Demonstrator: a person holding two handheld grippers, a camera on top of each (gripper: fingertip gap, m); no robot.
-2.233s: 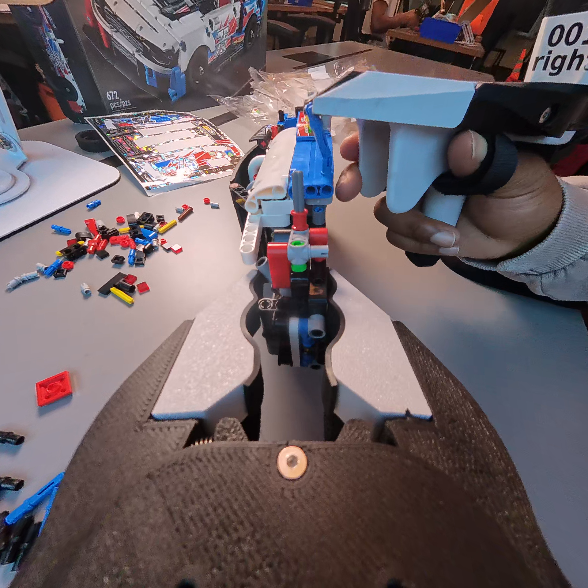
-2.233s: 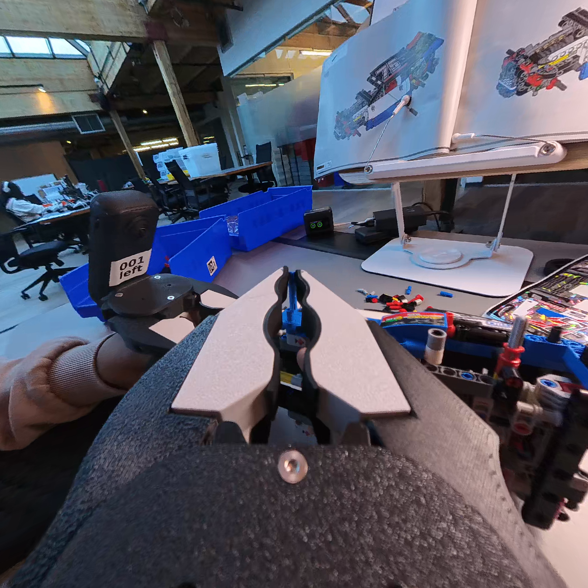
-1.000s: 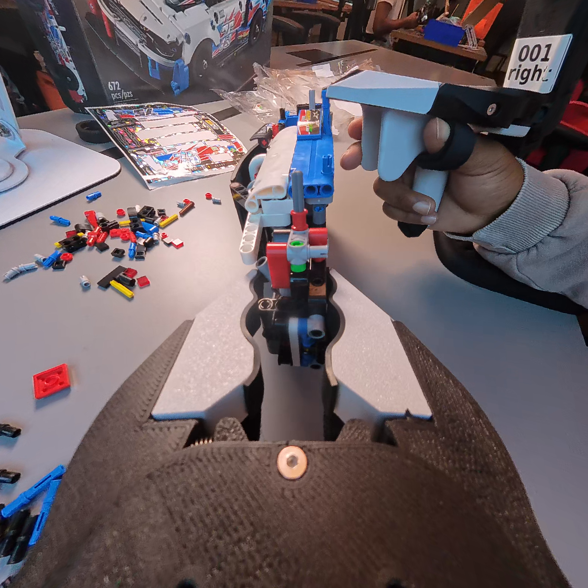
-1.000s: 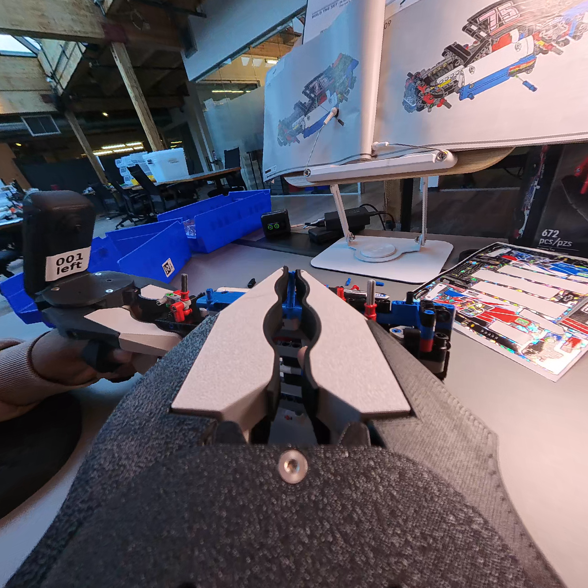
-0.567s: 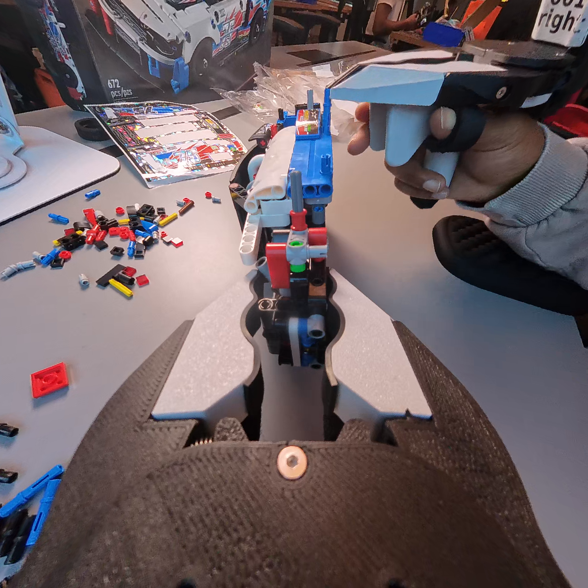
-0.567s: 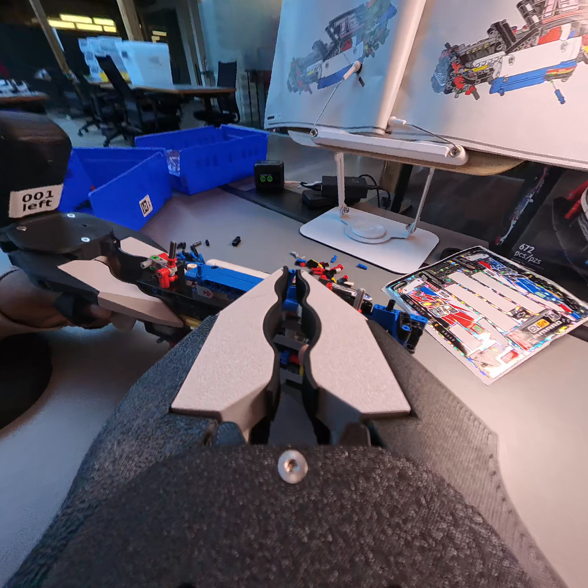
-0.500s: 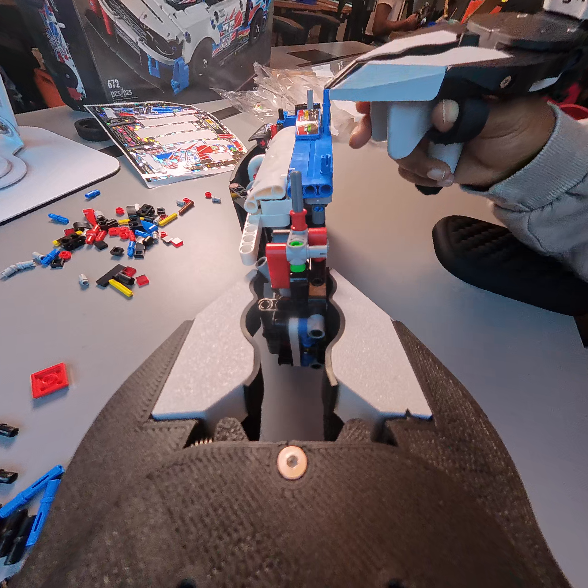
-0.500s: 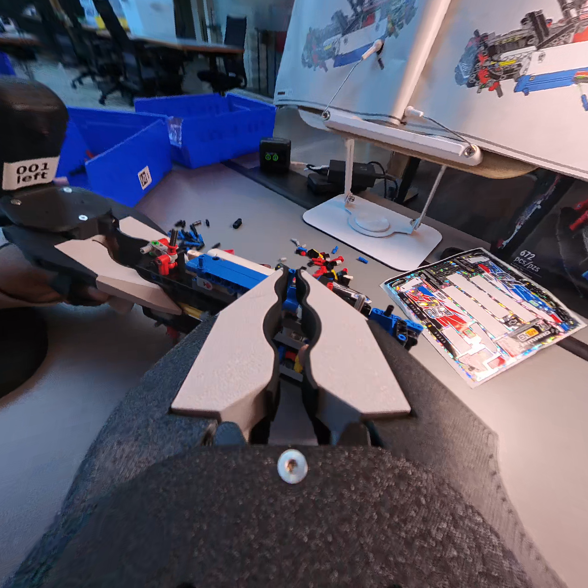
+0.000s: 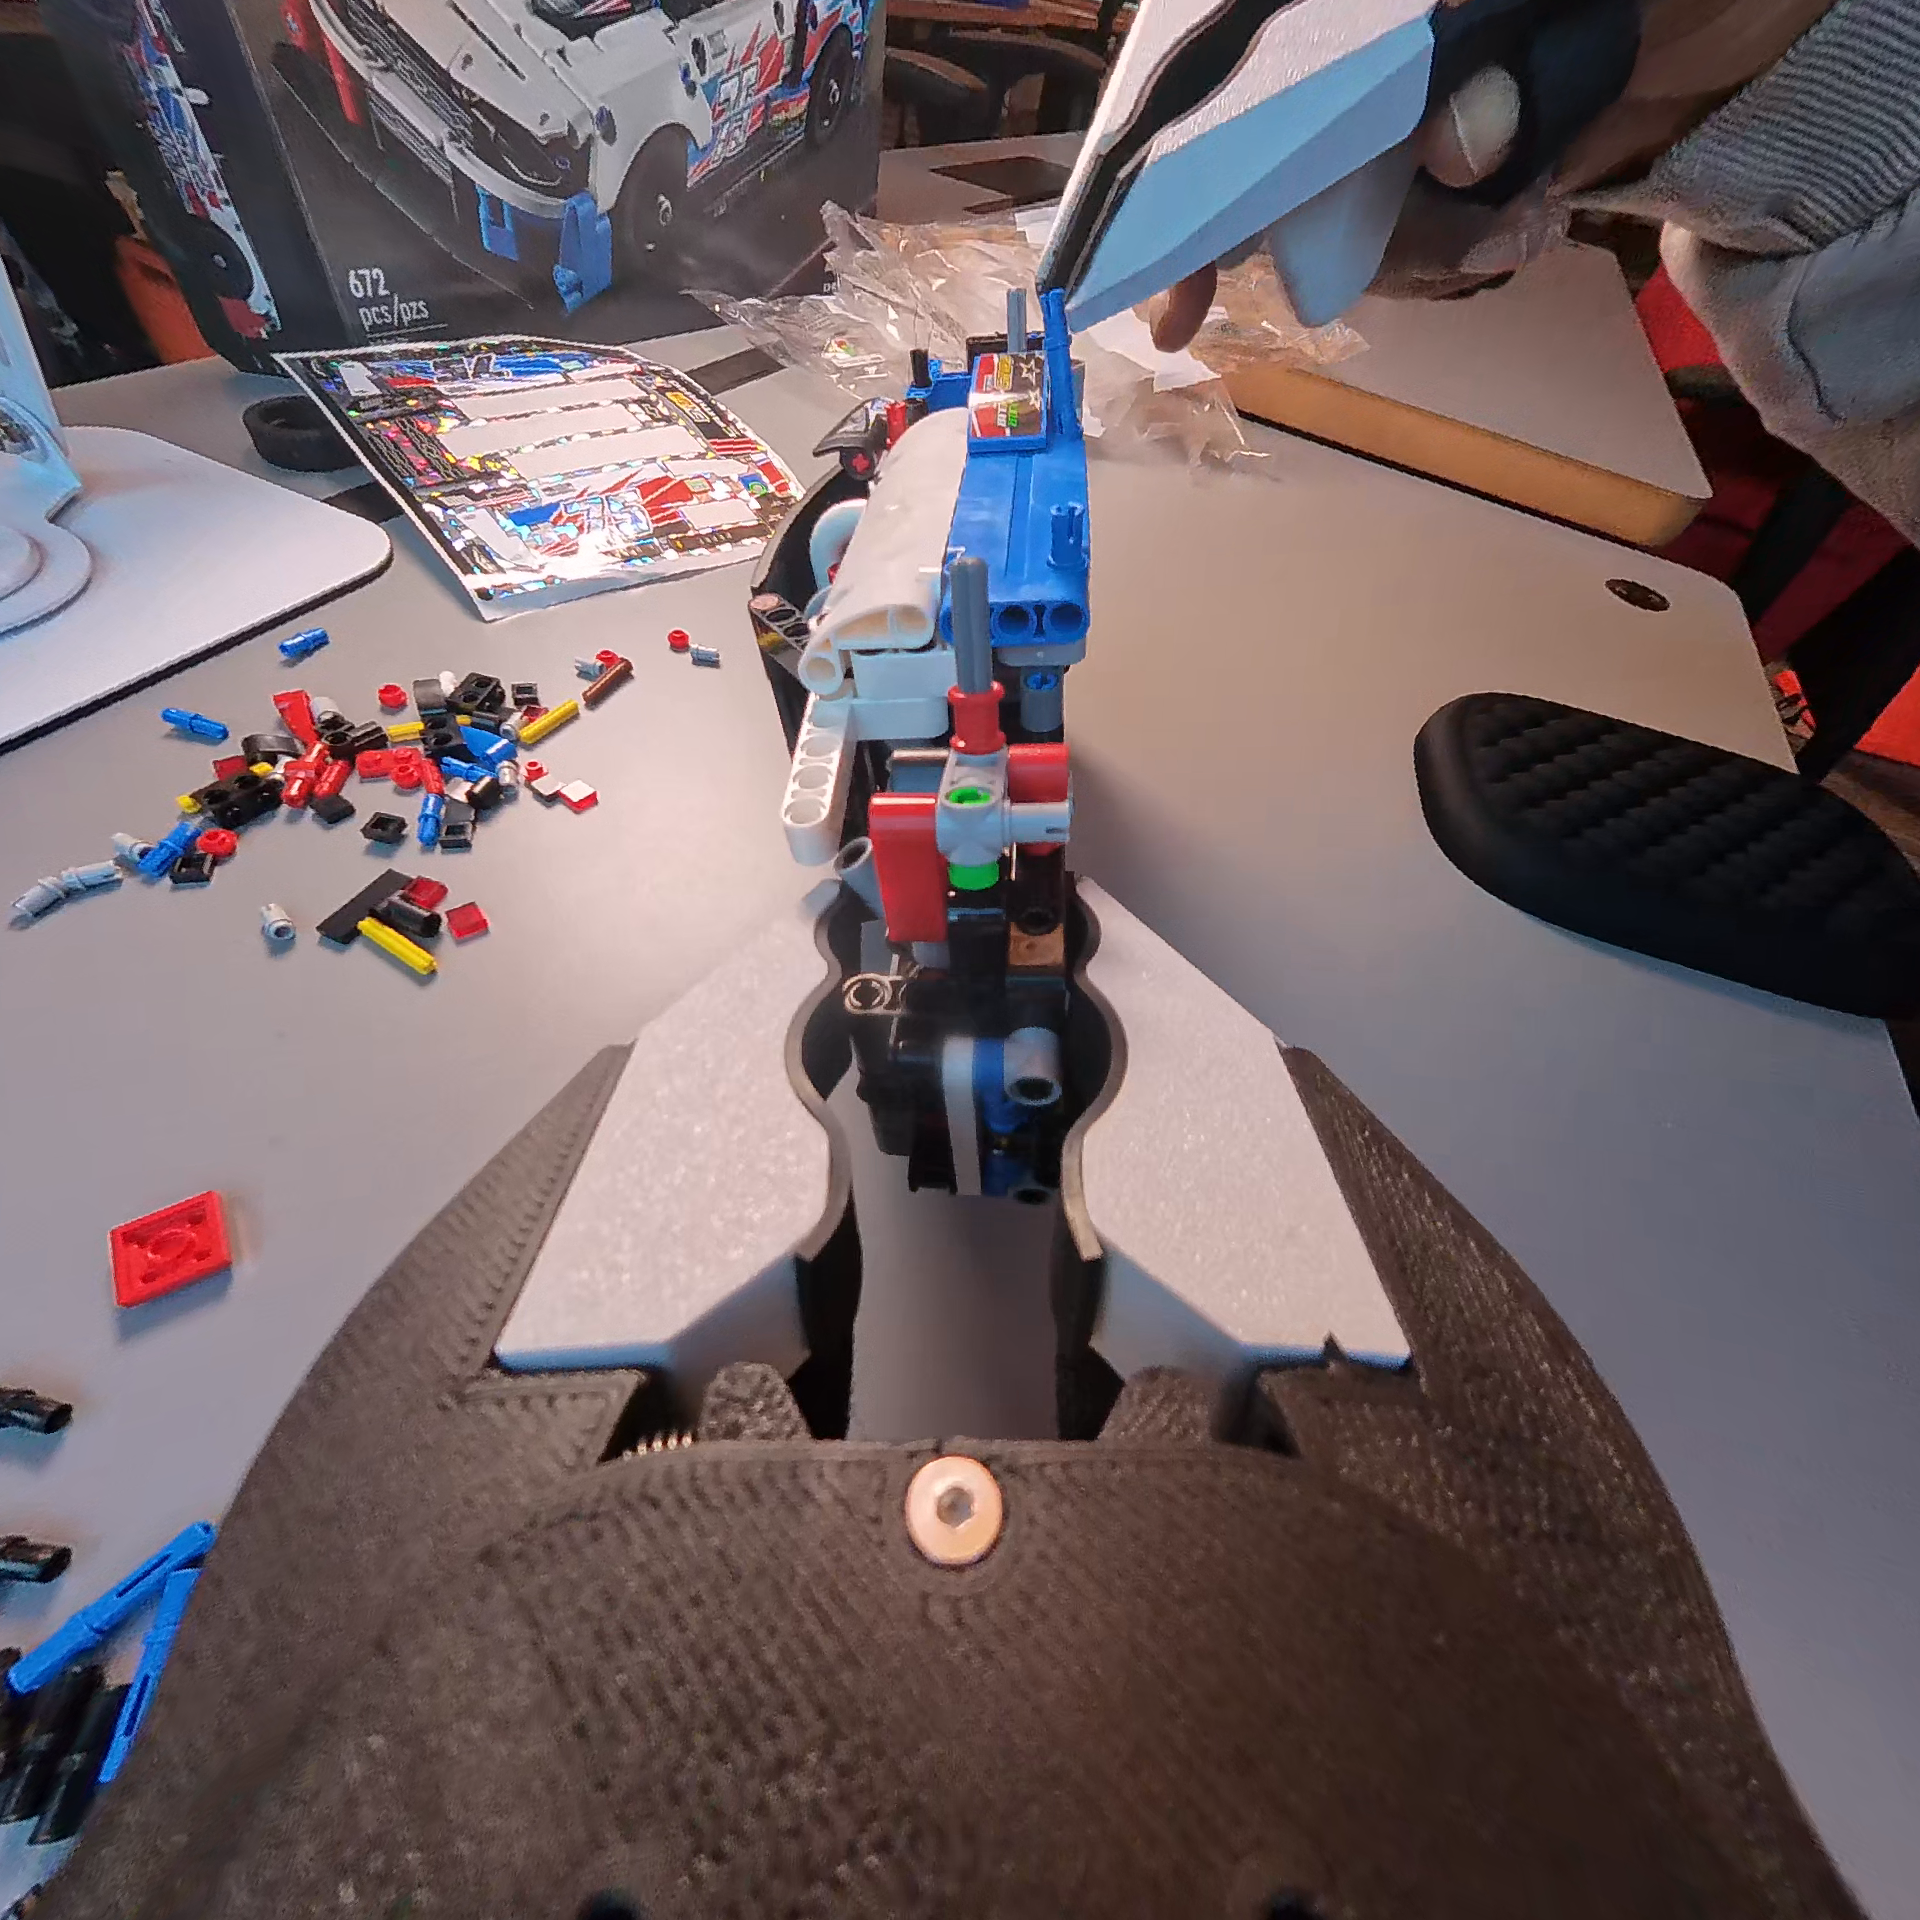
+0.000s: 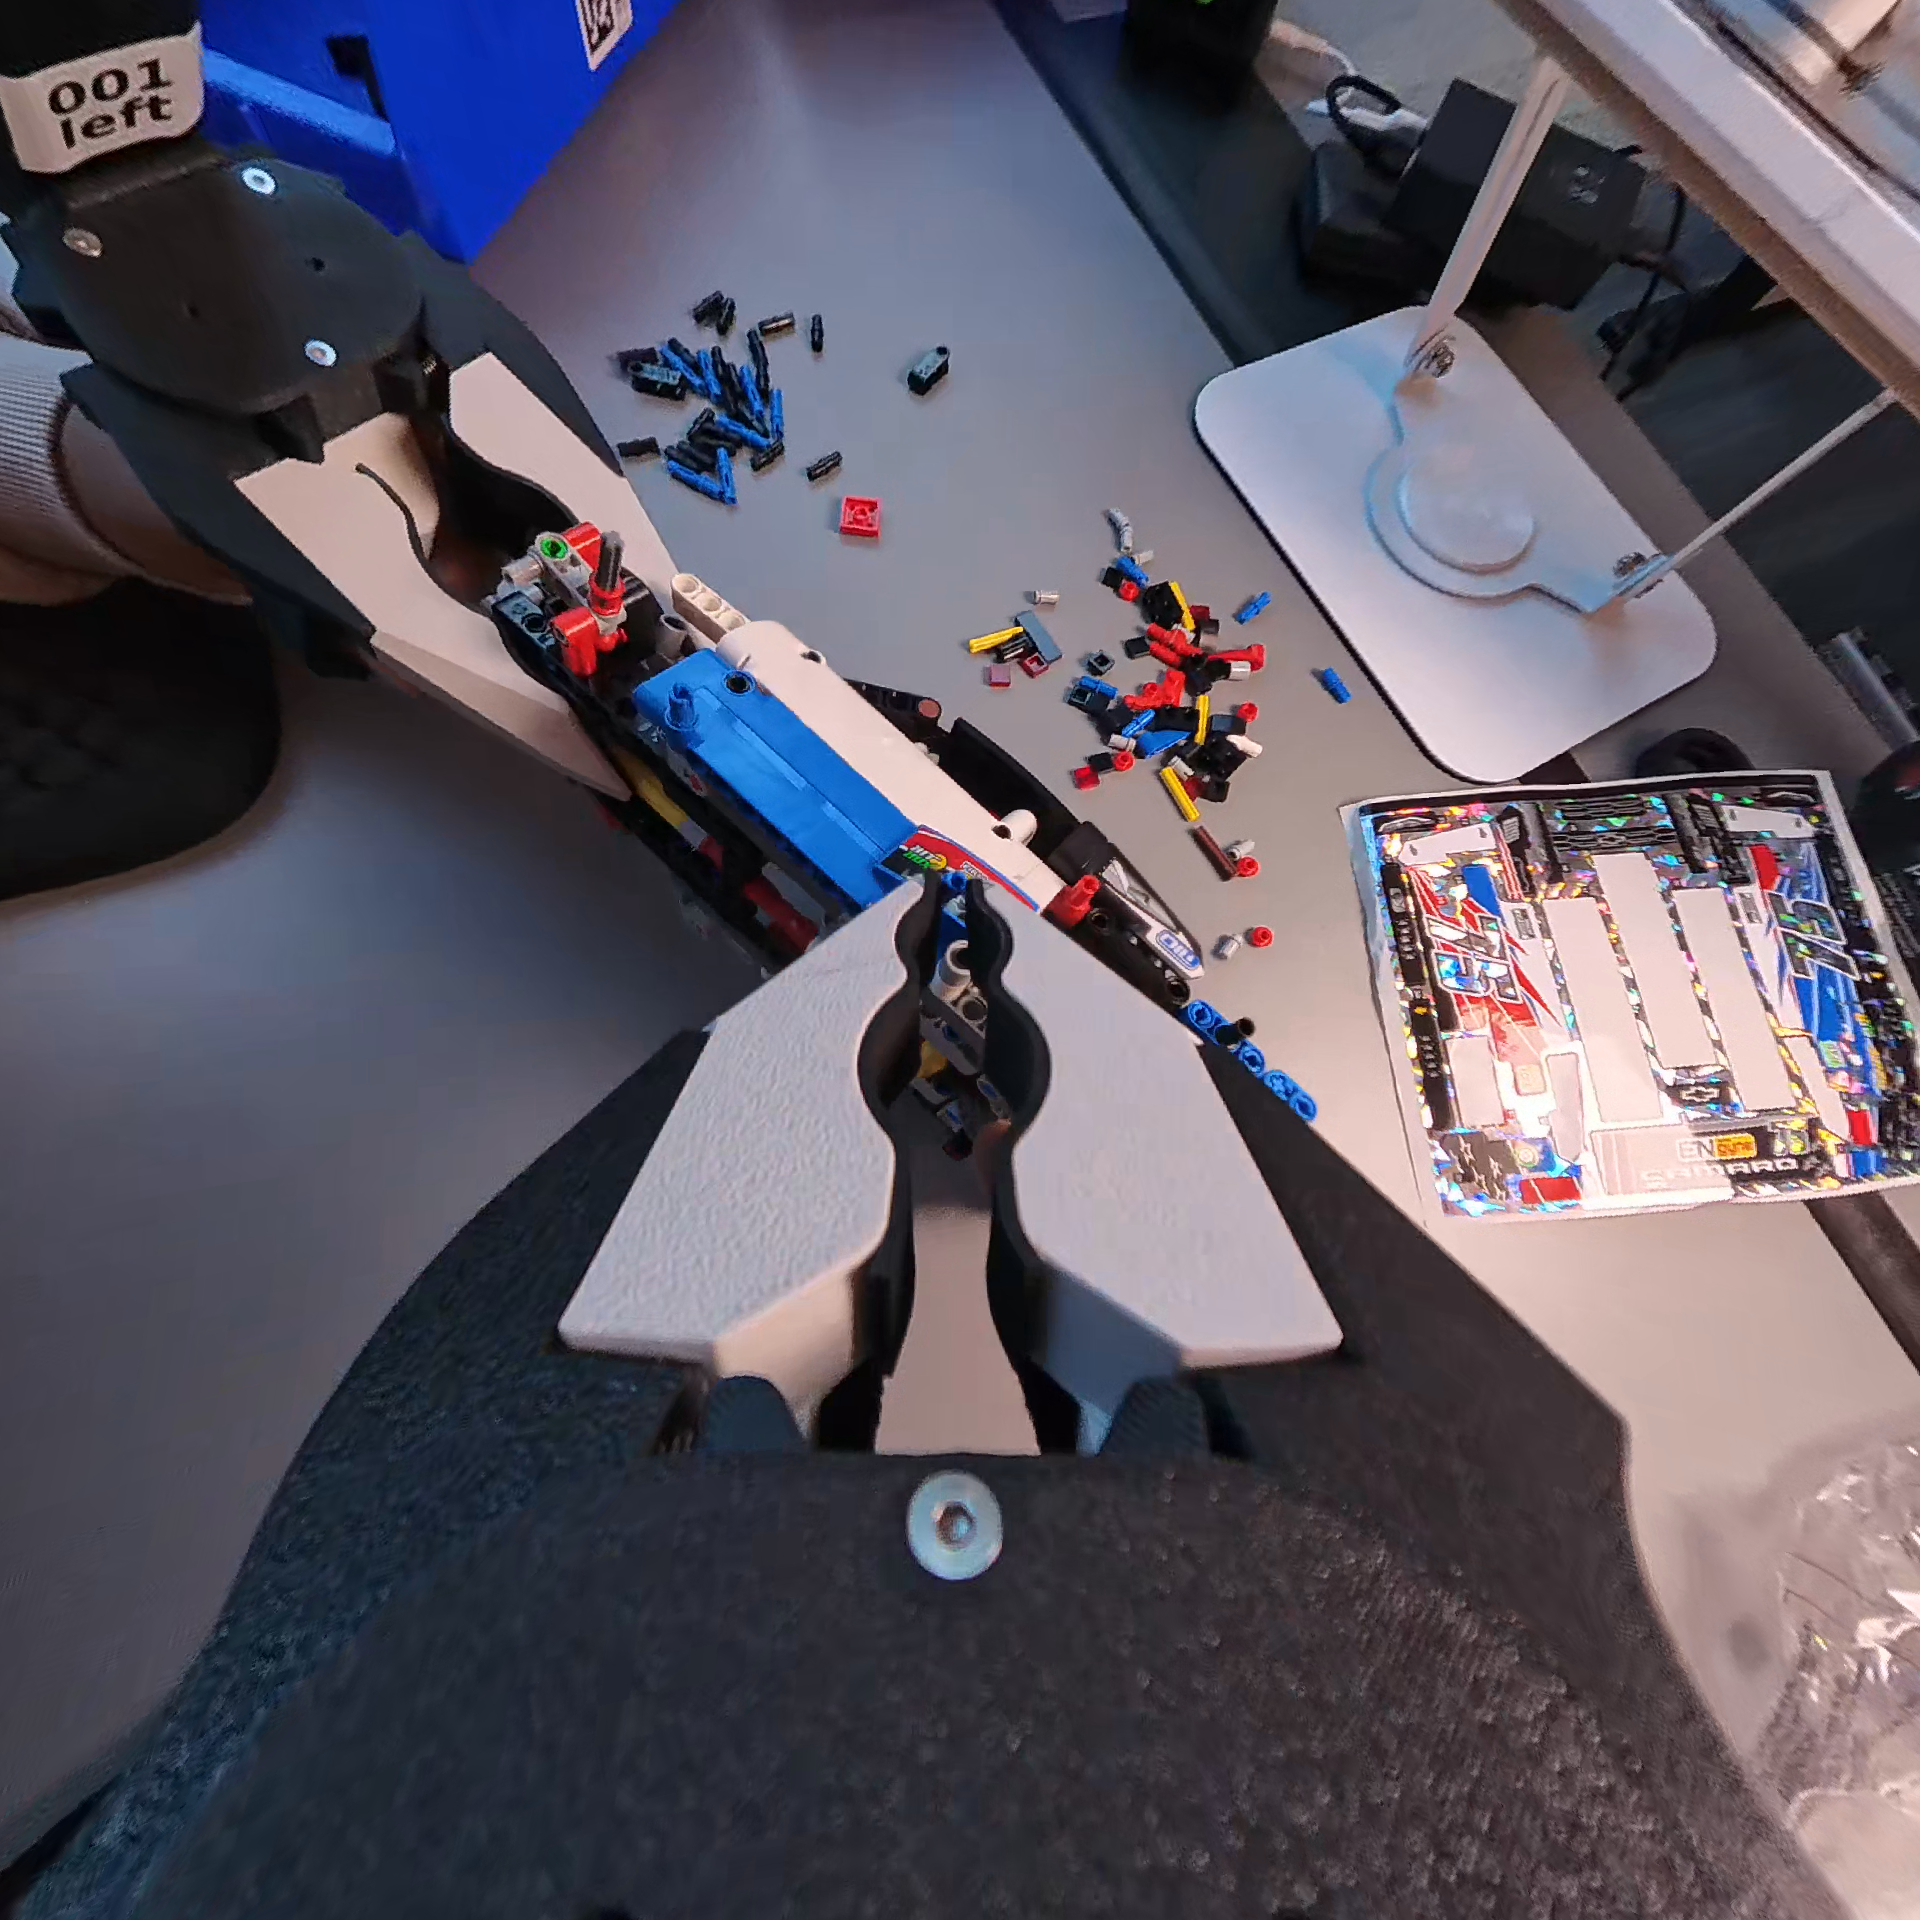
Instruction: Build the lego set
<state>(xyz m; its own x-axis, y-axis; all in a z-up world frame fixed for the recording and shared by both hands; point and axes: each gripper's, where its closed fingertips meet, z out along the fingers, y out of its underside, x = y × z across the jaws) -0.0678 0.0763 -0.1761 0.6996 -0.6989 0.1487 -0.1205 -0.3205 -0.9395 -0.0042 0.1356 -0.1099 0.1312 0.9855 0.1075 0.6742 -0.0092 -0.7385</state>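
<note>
The half-built Lego car [image 9: 1023, 520], blue, white and black, lies lengthwise away from my left gripper [image 9: 956, 935], which is shut on its near end with the red and grey parts. It also shows in the right wrist view [image 10: 769, 769], with the left gripper [image 10: 623, 665] clamped on its far-left end. My right gripper [image 10: 948, 899] points down at the car's other end, shut on a thin blue piece [image 10: 952, 916] there. In the left wrist view the right gripper [image 9: 1051, 286] comes in from the top right, its tip on that blue piece [image 9: 1056, 317].
A pile of loose small pieces [image 9: 395, 748] [image 10: 1174, 675] lies left of the car. Beyond it are a sticker sheet [image 9: 540, 457] [image 10: 1642, 987] and the set's box [image 9: 520, 135]. A red plate [image 9: 168, 1247], blue and black pins [image 10: 717, 416], a white stand base [image 10: 1455, 540] and a black pad [image 9: 1662, 831] are nearby. There is about 12 cm between the tips of the two grippers. My left gripper's tips are some 15 cm from the red plate [image 9: 168, 1247]. Seen from the right wrist view [image 10: 856, 511] as well.
My right gripper has risen and tipped from level to pointing steeply down on the car's far end, still shut on the blue piece. My left gripper and the car stayed put.
</note>
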